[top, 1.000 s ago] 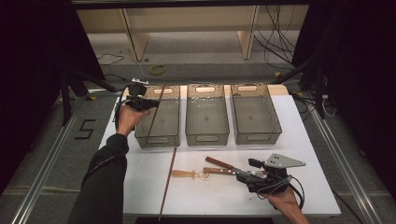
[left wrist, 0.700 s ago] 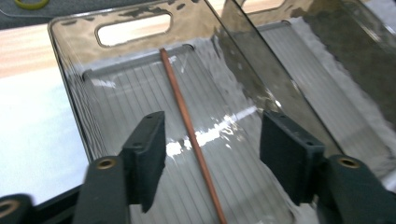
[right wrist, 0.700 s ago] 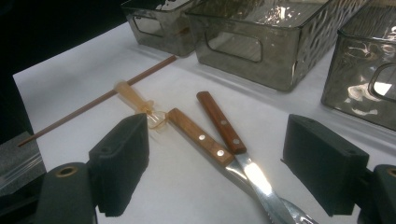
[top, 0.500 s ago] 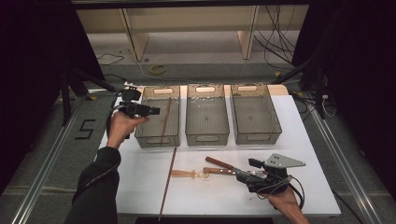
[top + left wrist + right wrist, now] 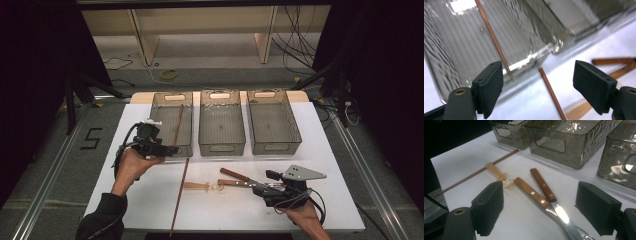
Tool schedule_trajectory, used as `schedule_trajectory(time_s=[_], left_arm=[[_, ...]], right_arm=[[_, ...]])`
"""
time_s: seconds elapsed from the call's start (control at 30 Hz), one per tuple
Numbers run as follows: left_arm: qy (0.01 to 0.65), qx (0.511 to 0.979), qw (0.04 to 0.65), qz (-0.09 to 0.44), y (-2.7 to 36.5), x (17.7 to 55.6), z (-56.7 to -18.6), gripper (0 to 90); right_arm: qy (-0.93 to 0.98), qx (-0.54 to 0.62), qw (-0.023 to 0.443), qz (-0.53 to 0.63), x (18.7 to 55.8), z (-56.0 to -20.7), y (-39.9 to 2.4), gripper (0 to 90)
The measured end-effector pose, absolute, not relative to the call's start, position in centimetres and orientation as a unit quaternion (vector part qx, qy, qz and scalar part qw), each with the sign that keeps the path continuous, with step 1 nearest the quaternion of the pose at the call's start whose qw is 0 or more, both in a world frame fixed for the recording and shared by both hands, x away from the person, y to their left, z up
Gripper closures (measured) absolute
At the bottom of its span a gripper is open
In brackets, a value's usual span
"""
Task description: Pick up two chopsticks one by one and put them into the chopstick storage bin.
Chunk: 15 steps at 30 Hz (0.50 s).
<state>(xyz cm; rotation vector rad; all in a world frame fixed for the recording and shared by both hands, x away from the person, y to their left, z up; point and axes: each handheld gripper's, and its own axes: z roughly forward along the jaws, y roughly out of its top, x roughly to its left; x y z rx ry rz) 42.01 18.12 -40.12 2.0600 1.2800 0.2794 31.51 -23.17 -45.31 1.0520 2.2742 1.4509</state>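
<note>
The left hand-held gripper (image 5: 167, 148) – jaws just spread, nothing between them – hangs beside the left bin (image 5: 172, 123), where one chopstick (image 5: 177, 125) lies. The second chopstick (image 5: 179, 195) rests on the desk (image 5: 150, 200); it may roll when pinched.

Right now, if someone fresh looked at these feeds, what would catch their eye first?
Probably the three clear bins in a row at the table's far side, the left bin holding one brown stick. Next, the left gripper at that bin's near end, its jaws having just been opening, with nothing between them. Then the cutlery near the right gripper: two wooden-handled utensils, a pale spoon and a second stick.
</note>
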Motion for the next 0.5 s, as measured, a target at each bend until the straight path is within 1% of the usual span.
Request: schedule_trajectory(time_s=[0.23,0.5], left_arm=[[0.486,0.812,0.312,0.089,17.1,40.0,-42.0,21.6],[0.481,0.824,0.287,0.082,16.4,38.5,-43.2,22.3]], right_arm=[[0.78,0.359,0.125,0.496,31.4,-45.2,-23.1,23.3],[0.78,0.359,0.127,0.497,31.3,-45.1,-23.1,23.3]])
